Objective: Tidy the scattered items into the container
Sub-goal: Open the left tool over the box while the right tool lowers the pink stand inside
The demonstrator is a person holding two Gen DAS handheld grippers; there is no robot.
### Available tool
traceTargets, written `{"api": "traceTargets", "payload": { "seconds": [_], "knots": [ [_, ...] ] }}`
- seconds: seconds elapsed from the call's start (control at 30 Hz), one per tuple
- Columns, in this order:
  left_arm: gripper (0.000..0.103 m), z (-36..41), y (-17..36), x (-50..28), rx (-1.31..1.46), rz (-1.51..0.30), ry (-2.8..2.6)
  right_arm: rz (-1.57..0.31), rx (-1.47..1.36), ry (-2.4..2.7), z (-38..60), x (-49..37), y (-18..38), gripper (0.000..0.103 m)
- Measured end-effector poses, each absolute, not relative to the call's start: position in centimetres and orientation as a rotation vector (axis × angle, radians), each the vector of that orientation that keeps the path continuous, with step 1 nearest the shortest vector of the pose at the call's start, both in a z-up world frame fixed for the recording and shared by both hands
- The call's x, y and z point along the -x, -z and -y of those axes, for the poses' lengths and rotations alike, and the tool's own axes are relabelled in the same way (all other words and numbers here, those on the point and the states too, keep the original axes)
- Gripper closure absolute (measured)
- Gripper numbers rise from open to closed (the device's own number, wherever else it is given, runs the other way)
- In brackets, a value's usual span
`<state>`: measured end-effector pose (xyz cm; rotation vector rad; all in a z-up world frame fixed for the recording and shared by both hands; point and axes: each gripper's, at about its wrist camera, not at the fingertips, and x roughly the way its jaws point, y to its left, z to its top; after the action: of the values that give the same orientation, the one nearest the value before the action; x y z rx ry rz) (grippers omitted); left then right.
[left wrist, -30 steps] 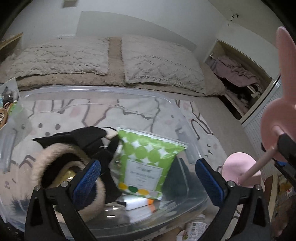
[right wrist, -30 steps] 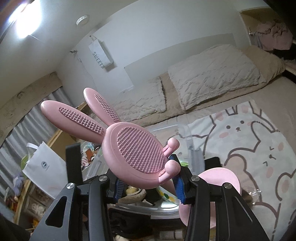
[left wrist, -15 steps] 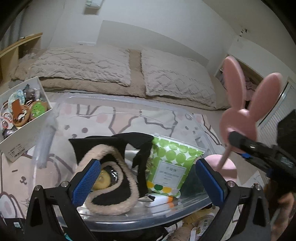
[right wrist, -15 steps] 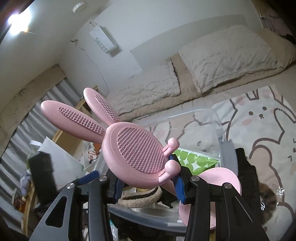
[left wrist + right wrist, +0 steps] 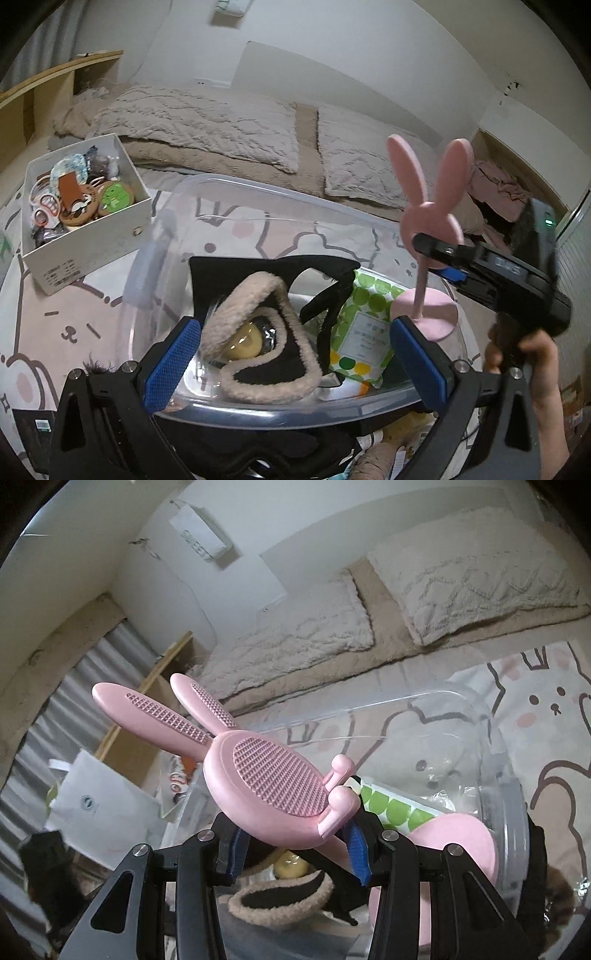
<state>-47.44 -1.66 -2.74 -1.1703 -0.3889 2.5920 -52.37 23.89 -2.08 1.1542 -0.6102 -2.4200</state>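
Above clear bin [image 5: 192,373], pink bunny-eared stand [image 5: 266,775], studded face, round base

Two black two-finger grippers, angular and matte, built from flat linkage arms. Left gripper [image 5: 291,354]: bright blue pads [image 5: 171,360] with a fine knurled grid on the inner finger faces; round silver screw heads just behind the pads, two per side, on triangular black brackets with cut-out windows. Right gripper [image 5: 295,849]: same blue ribbed pads, same silver screws behind them, paired black struts spreading back from the fingers. Seen from the side, a boxy black body behind its fingers, faint pale lettering along the flank, small green light at the rear. Bare hand [image 5: 524,354] wrapped round the black handle below, no sleeve visible.
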Motion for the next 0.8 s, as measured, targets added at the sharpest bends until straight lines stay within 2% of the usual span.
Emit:
{"api": "traceTargets", "payload": {
  "seconds": [0.1,0.23,0.4,0.8],
  "knots": [
    [0.0,2.5,2.7,47.1,1.171,0.409,-2.607,0.626,-1.213,2.389,-23.6,53.9,3.5,0.056],
    [0.0,3.1,2.6,46.8,1.167,0.433,-2.619,0.791,-1.284,2.287,-24.3,55.9,6.1,0.054],
    [0.0,3.6,2.3,46.3,1.161,0.42,-2.63,0.766,-1.32,2.289,-23.3,56.8,6.4,0.054],
    [0.0,4.9,2.2,46.0,1.159,0.455,-2.643,0.347,-1.309,2.249,-19.2,50.1,4.8,0.055]
  ]
}}
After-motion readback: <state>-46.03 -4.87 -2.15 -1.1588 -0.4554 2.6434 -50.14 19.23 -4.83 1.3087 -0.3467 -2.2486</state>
